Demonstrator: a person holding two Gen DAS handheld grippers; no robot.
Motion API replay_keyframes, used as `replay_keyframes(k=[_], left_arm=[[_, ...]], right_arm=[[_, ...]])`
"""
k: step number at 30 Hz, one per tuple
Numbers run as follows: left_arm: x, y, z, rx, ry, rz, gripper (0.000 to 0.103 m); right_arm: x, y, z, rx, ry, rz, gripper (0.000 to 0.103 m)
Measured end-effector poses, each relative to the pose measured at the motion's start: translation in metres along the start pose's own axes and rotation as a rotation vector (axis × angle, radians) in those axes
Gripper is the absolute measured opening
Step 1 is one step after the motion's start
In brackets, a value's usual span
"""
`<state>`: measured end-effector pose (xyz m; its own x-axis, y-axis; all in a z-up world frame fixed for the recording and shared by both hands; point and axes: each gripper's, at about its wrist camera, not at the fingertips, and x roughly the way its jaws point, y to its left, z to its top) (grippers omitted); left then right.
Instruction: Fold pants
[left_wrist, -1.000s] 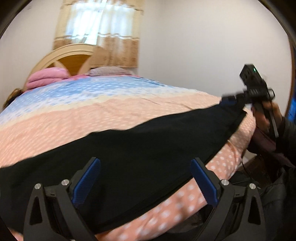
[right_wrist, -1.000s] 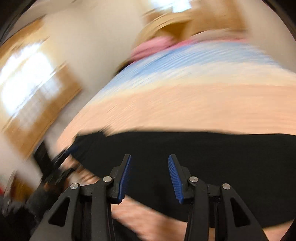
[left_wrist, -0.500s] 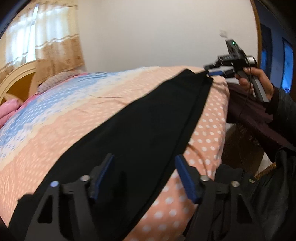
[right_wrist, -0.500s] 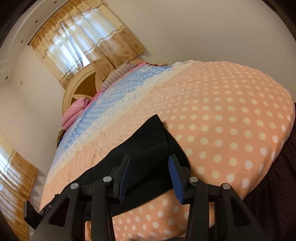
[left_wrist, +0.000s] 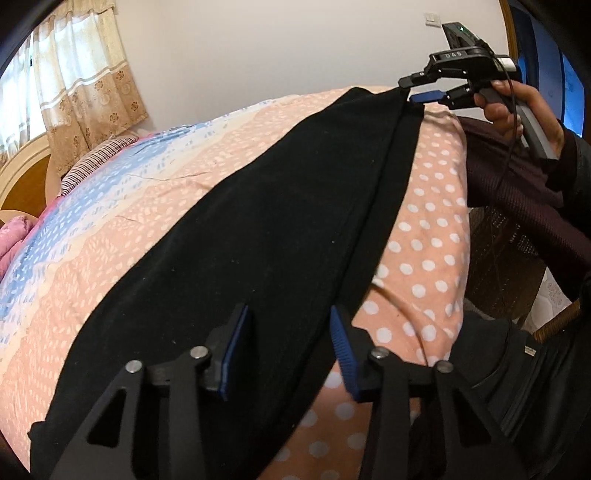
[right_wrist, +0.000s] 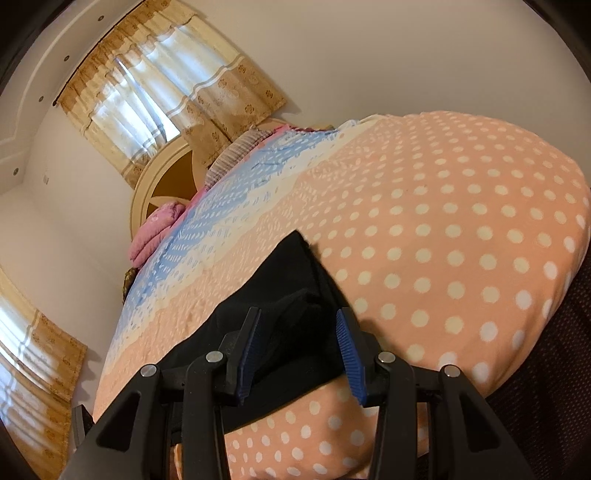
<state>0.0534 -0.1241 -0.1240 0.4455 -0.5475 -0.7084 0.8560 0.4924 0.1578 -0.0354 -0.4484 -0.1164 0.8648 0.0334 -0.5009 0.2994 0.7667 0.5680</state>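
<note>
Evidently the black pants (left_wrist: 266, 221) lie stretched in a long strip across the dotted bedspread (left_wrist: 428, 236), likely so they can be doubled end to end. Both claws are spread with cloth between the jaws but not pinched: the left gripper (left_wrist: 288, 347) near one end, the right gripper (right_wrist: 295, 350) at the other. Waistband and hems are hard to tell apart.

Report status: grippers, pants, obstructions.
Left gripper open over the pants. Right gripper open at the far end. Pants flat on the bed, lengthwise. Nothing in the way.
</note>
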Motion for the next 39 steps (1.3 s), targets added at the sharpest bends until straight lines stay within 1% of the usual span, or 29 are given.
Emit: replay_keyframes(k=[2, 4, 5, 8, 11, 13, 14, 16, 18, 20, 22, 24, 26, 27, 28, 30, 33, 34, 35, 36, 37, 39], left_arm=[[0.001, 0.002, 0.003, -0.012, 0.000, 0.007, 0.024], [-0.001, 0.006, 0.006, -0.040, -0.007, -0.012, 0.017], [-0.003, 0.007, 0.006, -0.048, -0.014, -0.023, 0.014], [-0.005, 0.005, 0.007, -0.038, -0.028, -0.020, 0.010], [-0.010, 0.006, 0.009, -0.039, -0.050, -0.015, 0.010], [-0.012, 0.009, 0.010, -0.045, -0.059, -0.051, 0.010], [-0.011, 0.009, 0.009, -0.040, -0.060, -0.052, 0.010], [-0.006, 0.005, 0.008, -0.028, -0.036, -0.084, 0.010], [-0.003, -0.002, 0.005, 0.003, -0.027, -0.080, 0.010], [-0.004, -0.006, 0.003, 0.015, -0.036, -0.074, 0.010], [-0.007, -0.002, 0.004, -0.008, -0.054, -0.072, 0.010], [-0.011, 0.003, 0.005, -0.024, -0.068, -0.075, 0.005], [-0.016, 0.007, 0.006, -0.038, -0.085, -0.086, 0.005], [-0.018, 0.008, 0.007, -0.045, -0.089, -0.097, 0.005], [-0.017, 0.009, 0.007, -0.041, -0.085, -0.089, 0.005], [-0.015, 0.009, 0.006, -0.033, -0.076, -0.080, 0.005], [-0.010, 0.008, 0.003, -0.035, -0.064, -0.075, 0.005], [-0.007, 0.007, 0.003, -0.035, -0.060, -0.076, 0.005], [-0.005, 0.006, 0.003, -0.036, -0.057, -0.078, 0.005], [-0.005, 0.005, 0.003, -0.034, -0.056, -0.078, 0.005], [-0.005, 0.005, 0.003, -0.031, -0.055, -0.078, 0.005], [-0.006, 0.005, 0.003, -0.029, -0.058, -0.075, 0.005]], right_arm=[[-0.001, 0.002, 0.000, -0.001, -0.005, 0.006, 0.043], [0.001, 0.005, 0.000, -0.014, 0.000, 0.002, 0.042], [0.002, 0.005, -0.001, -0.019, -0.003, -0.003, 0.033], [0.005, 0.006, -0.002, -0.054, -0.012, -0.030, 0.016], [0.005, 0.009, -0.002, -0.067, -0.029, -0.026, 0.014], [0.005, 0.010, -0.002, -0.073, -0.036, -0.022, 0.013], [0.006, 0.010, -0.002, -0.078, -0.033, -0.025, 0.013], [0.006, 0.011, -0.002, -0.086, -0.033, -0.032, 0.013], [0.004, 0.012, -0.001, -0.087, -0.037, -0.026, 0.012], [0.000, 0.014, 0.001, -0.096, -0.049, -0.023, 0.012], [-0.004, 0.016, 0.002, -0.104, -0.058, -0.027, 0.012], [-0.005, 0.015, 0.003, -0.102, -0.056, -0.032, 0.012], [-0.008, 0.014, 0.004, -0.104, -0.049, -0.019, 0.006], [-0.008, 0.015, 0.004, -0.107, -0.041, -0.009, 0.006], [-0.009, 0.016, 0.004, -0.113, -0.036, -0.012, 0.006], [-0.007, 0.016, 0.004, -0.118, -0.015, -0.021, 0.006], [-0.006, 0.013, 0.003, -0.091, -0.023, -0.018, 0.008], [-0.005, 0.012, 0.003, -0.086, -0.018, -0.019, 0.018], [-0.003, 0.010, 0.003, -0.081, -0.016, -0.020, 0.034], [-0.003, 0.009, 0.003, -0.075, -0.019, -0.019, 0.041], [-0.003, 0.008, 0.002, -0.064, -0.024, -0.013, 0.045], [-0.002, 0.008, 0.003, -0.060, -0.026, 0.005, 0.045]])
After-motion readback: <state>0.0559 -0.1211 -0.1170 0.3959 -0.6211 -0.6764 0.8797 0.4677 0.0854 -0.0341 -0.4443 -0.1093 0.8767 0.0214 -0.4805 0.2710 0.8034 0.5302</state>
